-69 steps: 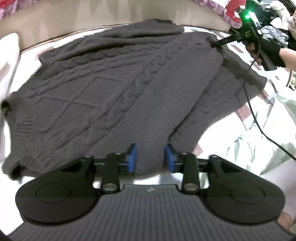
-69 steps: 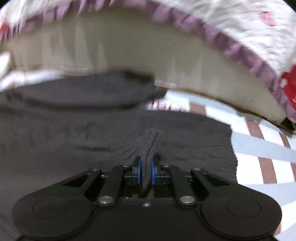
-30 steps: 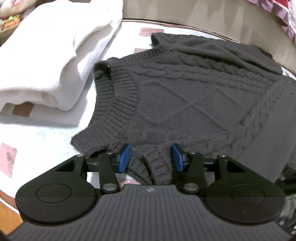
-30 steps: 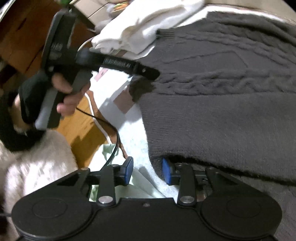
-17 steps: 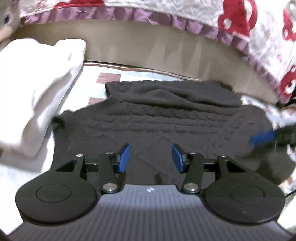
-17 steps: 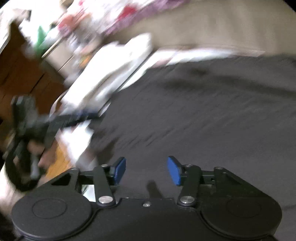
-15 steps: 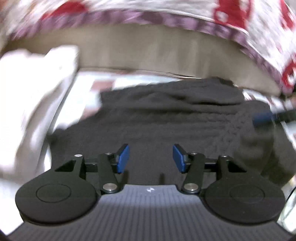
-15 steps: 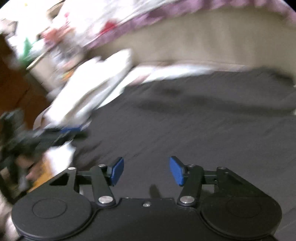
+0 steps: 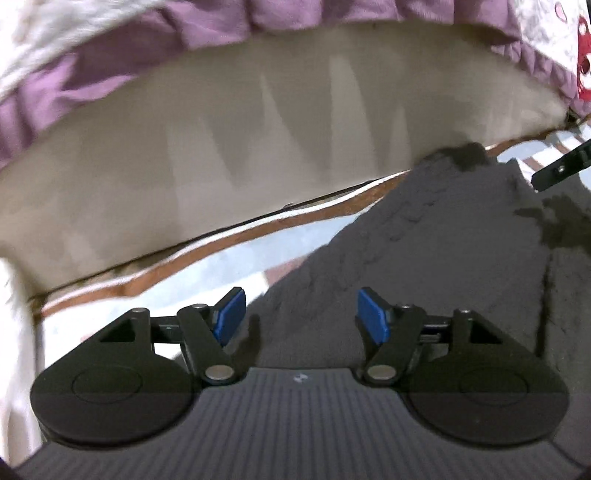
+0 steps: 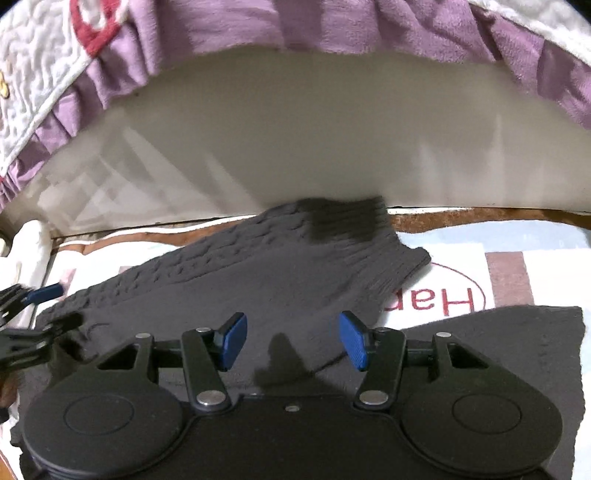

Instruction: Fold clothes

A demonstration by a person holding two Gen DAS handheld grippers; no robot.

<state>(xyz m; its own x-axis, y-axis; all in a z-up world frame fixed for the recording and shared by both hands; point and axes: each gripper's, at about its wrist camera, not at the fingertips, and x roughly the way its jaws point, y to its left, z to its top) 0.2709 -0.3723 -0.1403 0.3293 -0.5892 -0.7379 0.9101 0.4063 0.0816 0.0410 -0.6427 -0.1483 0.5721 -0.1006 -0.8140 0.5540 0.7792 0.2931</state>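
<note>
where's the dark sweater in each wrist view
Left wrist: the sweater fills the lower right, rising to a point near the right edge.
Right wrist: the sweater spreads across the centre and lower frame.
Shared landmark: the purple ruffle along the top of both.

Ahead I see a beige mattress side (image 10: 314,140) under a purple-frilled quilt (image 10: 332,26); below me, a patchwork mat (image 10: 517,251) with brown border.

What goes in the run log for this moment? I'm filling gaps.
left hand-held gripper: open, empty | right hand-held gripper: open, empty | dark sweater: flat on patterned cloth, unheld
</note>
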